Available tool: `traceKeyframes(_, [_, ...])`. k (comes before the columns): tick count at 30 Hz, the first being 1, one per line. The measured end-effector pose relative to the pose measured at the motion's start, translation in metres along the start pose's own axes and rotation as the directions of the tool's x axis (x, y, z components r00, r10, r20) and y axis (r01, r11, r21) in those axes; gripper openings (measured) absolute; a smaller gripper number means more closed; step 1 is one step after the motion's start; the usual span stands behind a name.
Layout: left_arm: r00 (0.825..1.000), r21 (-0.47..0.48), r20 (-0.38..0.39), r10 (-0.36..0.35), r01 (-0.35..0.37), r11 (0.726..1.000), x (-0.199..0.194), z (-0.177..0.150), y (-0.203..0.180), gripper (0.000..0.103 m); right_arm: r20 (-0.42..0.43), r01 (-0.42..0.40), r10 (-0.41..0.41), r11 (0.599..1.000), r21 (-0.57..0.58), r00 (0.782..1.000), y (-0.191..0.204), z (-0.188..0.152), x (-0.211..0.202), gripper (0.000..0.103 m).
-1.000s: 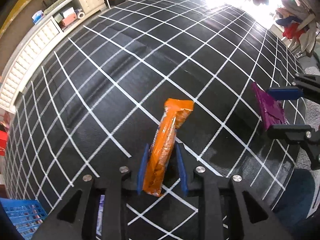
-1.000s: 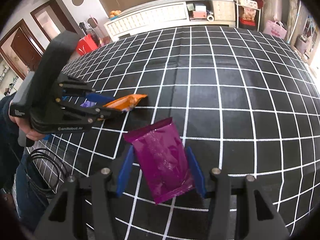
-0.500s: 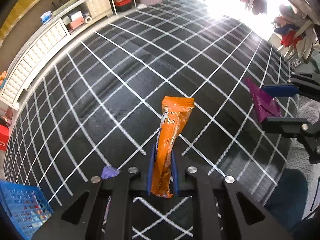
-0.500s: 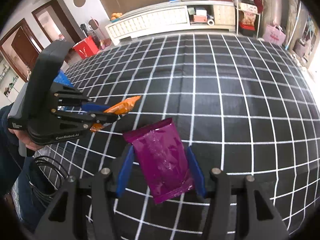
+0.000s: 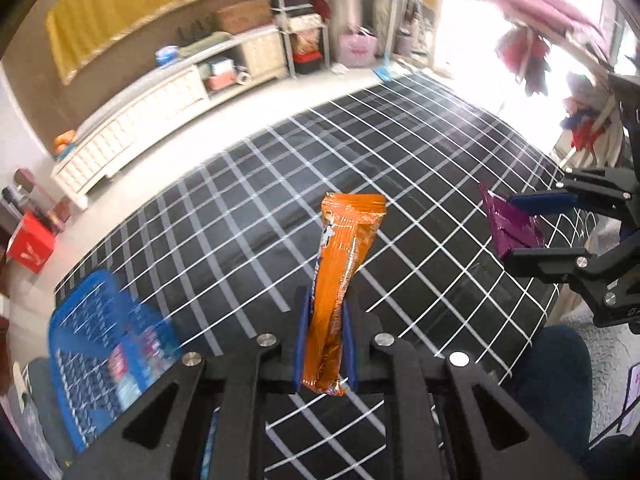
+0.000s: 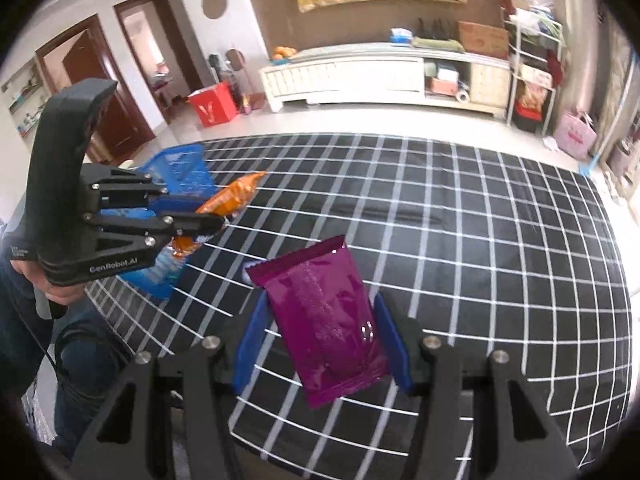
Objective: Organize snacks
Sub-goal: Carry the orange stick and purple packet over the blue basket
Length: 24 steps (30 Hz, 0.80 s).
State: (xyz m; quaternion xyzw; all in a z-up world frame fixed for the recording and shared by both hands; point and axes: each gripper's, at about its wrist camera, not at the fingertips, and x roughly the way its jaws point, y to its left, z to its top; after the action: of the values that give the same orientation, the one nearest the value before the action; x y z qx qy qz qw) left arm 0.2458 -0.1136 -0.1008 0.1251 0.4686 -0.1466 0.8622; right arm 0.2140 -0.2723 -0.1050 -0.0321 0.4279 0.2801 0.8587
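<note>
Above the black grid counter [image 6: 460, 216] | left gripper [image 5: 323, 338] squeezes one orange snack pack [image 5: 340, 276] | right gripper [image 6: 322, 344] holds one purple snack pouch [image 6: 326, 320] | one blue basket [image 5: 108, 360] sits at counter's left edge

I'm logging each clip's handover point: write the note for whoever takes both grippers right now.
Left gripper: shut on the orange snack bar, held above the grid mat.
Right gripper: shut on the purple pouch, also in the air.
Blue basket: at the mat's left edge, with some packets already inside; the view is blurred.
Done: both snacks picked up.
Left: probably carry each to the basket and release.
</note>
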Motion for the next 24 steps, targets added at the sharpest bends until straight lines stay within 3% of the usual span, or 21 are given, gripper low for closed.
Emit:
traceKeyframes(11, [0.995, -0.112, 0.044, 0.092, -0.087, 0.990, -0.072, -0.064, 0.070, 0.014, 0.011, -0.047, 0.049, 0.987, -0.152, 0.999, 0.095, 0.024, 0.001, 0.059])
traceKeyframes(24, [0.989, -0.205, 0.020, 0.147, -0.140, 0.969, -0.103, -0.121, 0.128, 0.014, -0.001, -0.099, 0.103, 0.960, -0.263, 0.995, 0.178, 0.049, 0.029, 0.059])
